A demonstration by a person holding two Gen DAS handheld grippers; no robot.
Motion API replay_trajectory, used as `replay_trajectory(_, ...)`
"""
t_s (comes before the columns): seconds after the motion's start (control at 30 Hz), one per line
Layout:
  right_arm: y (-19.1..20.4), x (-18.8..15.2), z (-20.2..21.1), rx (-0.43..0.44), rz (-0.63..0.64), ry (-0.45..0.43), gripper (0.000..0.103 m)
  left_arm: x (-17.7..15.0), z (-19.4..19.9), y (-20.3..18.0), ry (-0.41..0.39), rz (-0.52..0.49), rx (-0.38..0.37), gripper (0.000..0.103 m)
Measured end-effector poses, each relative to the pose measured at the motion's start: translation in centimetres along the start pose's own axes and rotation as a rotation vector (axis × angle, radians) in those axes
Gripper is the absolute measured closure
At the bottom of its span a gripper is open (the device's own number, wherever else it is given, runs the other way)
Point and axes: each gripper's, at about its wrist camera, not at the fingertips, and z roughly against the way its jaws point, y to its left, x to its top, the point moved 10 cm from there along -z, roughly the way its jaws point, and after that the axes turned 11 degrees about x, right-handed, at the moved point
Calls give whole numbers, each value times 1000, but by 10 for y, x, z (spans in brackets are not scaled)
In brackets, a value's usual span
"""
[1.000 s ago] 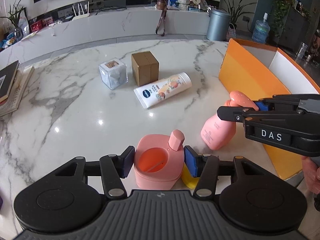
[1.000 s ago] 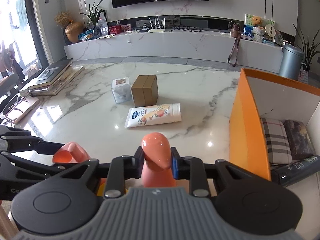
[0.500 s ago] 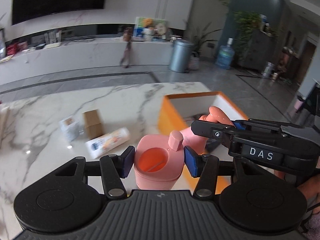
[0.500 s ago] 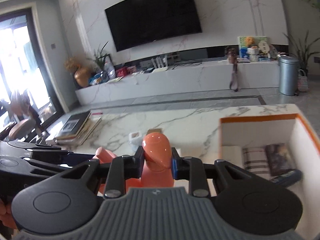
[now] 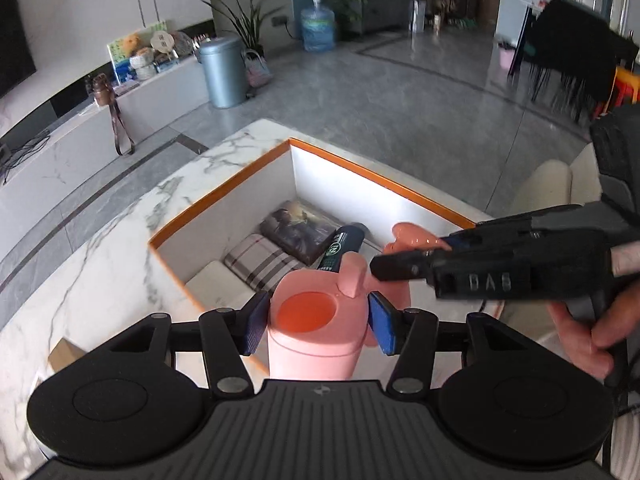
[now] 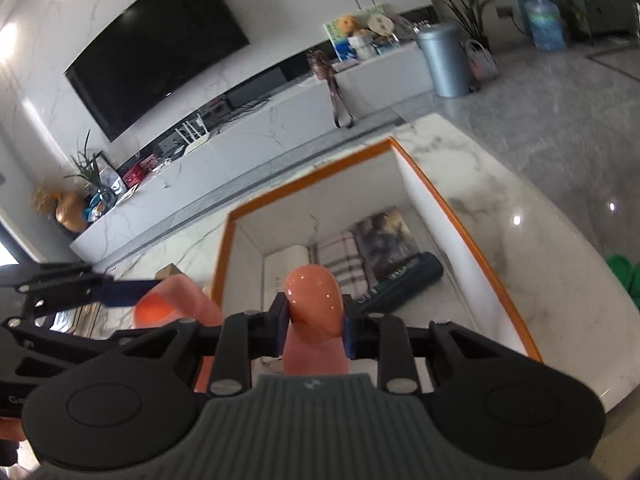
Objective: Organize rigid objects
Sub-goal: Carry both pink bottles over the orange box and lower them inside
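Both grippers now hovering over orange box (image 5: pixel 224 184) instead of table, left gripper (image 5: pixel 316 318) pinching pink cup (image 5: pixel 312 332), right gripper (image 6: pixel 314 322) pinching pump bottle (image 6: pixel 314 300), drop-in coming next

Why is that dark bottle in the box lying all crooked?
The dark bottle lies slantwise in the orange box, its top resting over the dark patterned pack, while the plaid pack lies flat beside it. Nothing looks spilled or broken.

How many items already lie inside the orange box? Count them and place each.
4: white pouch nearest, plaid pouch beside it, dark printed pouch farthest, dark tube leaning across. More may be hidden behind the held bottles.
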Motion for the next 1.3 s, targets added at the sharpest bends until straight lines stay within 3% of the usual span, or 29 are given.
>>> replay_trajectory(0.1, -3, 5, -4, -13, 16, 8, 76, 4, -16, -5, 44, 65, -62, 42)
replay_trajectory(0.17, -7, 8, -7, -27, 24, 18, 76, -1, -28, -6, 73, 68, -56, 42)
replay_trajectory(0.47, -30, 4, -18, -25, 23, 73, 76, -36, -64, -14, 213, -58, -55, 42)
replay_trajectory(0.77, -39, -3, -21, -29, 6, 94, 76, -53, -77, -31, 256, -301, -84, 42)
replay_trajectory(0.93, -38, -5, -20, -29, 9, 99, 76, -56, -78, -35, 271, -382, -100, 42)
replay_trajectory(1.03, -36, -7, -19, -28, 13, 107, 76, -58, -81, -32, 282, -445, -53, 37)
replay_trajectory(1.3, -31, -10, -18, -22, 22, 121, 76, -57, -72, -29, 236, -449, -34, 30)
